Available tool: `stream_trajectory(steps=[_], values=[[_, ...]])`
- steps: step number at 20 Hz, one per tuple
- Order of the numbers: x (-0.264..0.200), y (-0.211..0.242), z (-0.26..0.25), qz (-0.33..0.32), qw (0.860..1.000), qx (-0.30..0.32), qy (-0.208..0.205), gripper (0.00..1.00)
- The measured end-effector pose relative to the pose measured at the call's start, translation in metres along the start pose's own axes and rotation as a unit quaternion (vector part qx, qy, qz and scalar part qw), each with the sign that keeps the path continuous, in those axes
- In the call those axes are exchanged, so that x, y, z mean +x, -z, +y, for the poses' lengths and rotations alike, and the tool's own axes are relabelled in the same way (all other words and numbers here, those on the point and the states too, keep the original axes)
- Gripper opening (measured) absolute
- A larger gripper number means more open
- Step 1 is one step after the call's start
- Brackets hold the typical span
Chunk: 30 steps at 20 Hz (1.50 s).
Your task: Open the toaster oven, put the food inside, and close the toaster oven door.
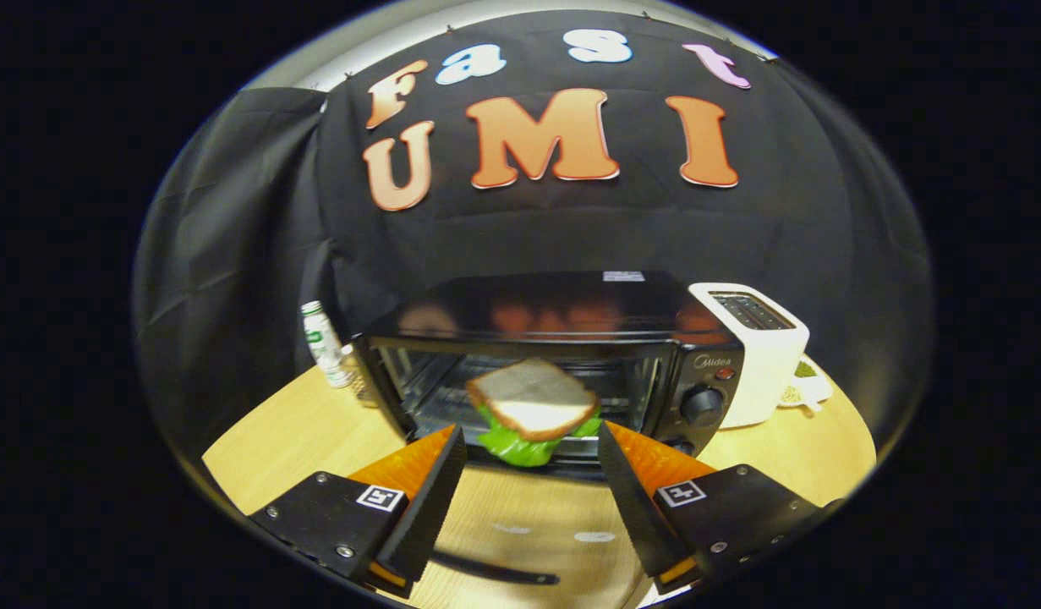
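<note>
Two gripper (530,440) fingers lie nearest, spread wide apart and pressing on nothing; the sandwich (533,406) sits just ahead of their tips, in the gap between them but touched by neither, so the hold is released. Its slice of bread tops a ruffle of green lettuce, and it looks slightly blurred at the mouth of the toaster oven (554,355); whether it already rests on the rack or is dropping onto it I cannot tell. The oven's door (520,541) is swung down flat towards the fingers, its dark handle showing below them, so the opening step appears done and the placing is the step in hand. To do it well, I judge the sandwich should end up fully on the wire rack and clear of the hinge line, since the lettuce overhangs the front sill and could be pinched when the door comes up; a light nudge deeper with one fingertip would help. After that the fingers should back straight out, drop under the door's front edge and lift it shut. Beside the oven's right wall stands a white pop-up toaster (757,347), close to the knobs (703,404), with a small dish (803,389) behind it near the wooden table's (275,440) right edge. A small white bottle (324,338) stands just off the oven's left wall, towards the table's back-left edge. Neither crowds the door's swing, though a wide sideways pull could brush them.
</note>
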State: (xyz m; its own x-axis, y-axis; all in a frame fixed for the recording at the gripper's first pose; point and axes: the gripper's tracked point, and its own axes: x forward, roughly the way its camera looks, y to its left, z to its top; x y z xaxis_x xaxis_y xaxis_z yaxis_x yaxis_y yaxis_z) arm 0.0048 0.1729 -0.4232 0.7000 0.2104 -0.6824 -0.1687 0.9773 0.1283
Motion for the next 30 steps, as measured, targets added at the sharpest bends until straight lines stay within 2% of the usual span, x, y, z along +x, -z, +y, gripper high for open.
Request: stream_trajectory(steps=[4,8,10,13,16,20,25,27,30], values=[[-0.032,0.031,0.007,0.028,0.999,-0.015,-0.017,0.98],[-0.057,0.074,0.024,0.081,0.995,0.003,-0.064,0.98],[-0.065,0.095,0.03,0.102,0.992,0.001,-0.073,0.98],[-0.074,0.116,0.03,0.115,0.991,-0.015,-0.069,0.98],[-0.076,0.132,0.029,0.137,0.989,0.004,-0.06,0.98],[-0.066,0.157,0.017,0.174,0.984,-0.008,-0.034,0.97],[-0.051,0.166,0.022,0.202,0.979,0.005,-0.032,0.96],[-0.044,0.164,0.034,0.202,0.978,0.008,-0.044,0.96],[-0.036,0.16,0.034,0.202,0.979,-0.001,-0.034,0.95]])
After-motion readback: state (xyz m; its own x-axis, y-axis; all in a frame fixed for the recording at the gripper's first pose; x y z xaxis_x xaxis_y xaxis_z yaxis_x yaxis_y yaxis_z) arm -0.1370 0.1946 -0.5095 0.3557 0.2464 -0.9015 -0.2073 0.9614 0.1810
